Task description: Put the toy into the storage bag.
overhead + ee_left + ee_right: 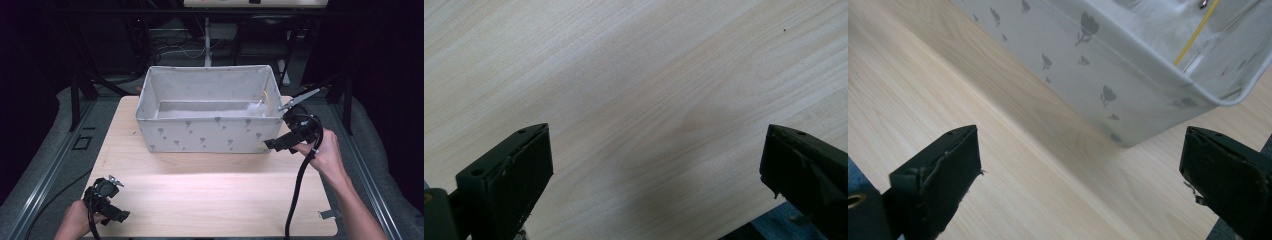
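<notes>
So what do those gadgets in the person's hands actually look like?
Each hand grips a black tool: the left gripper and right gripper both end in two flat, blocky black jaws with small screw holes. A thick black cable trails from the right one. The forearms are bare, without sleeves.

fabric bin (207, 135) on wooden table (210, 200)

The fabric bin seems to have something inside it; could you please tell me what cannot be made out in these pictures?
- Clear item with a yellow strip in the fabric bin: high view, too small and glary to identify.
- The same item: right gripper view, cut off by the top edge.
- Bin floor, near side: high view, hidden behind the front wall.
- Left claw: high view, its opening is hidden by its dark body.
</notes>
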### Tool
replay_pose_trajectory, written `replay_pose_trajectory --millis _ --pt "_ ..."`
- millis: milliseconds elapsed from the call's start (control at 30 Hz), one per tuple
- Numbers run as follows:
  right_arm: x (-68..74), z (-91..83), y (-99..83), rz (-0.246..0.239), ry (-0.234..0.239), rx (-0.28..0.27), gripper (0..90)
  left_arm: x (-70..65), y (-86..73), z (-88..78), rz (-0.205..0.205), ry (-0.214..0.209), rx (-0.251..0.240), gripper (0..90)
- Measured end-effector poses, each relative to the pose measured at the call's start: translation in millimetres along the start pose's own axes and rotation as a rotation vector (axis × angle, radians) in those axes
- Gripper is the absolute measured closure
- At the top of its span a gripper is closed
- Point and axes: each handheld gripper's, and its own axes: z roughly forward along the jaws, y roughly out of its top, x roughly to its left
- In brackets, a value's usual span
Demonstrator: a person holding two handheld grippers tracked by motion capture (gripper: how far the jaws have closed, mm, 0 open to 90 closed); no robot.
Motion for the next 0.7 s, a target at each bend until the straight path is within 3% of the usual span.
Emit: replay_pose_trajectory --millis 367,500,700 --pt "15.2 23.4 -38.2 -0.006 -0.004 0.032 2.2 -0.5 -0.5 -0.4 -0.002 0.0 -0.001 0.5" --pt "20.9 43.0 -61.6 0.02 0.028 0.063 2.1 -0.8 -0.4 0.0 0.002 0.001 -0.001 0.5" --pt "24.5 57.7 -85.5 0.046 0.031 0.078 3.6 -0.8 0.1 0.6 0.004 0.0 0.005 0.5"
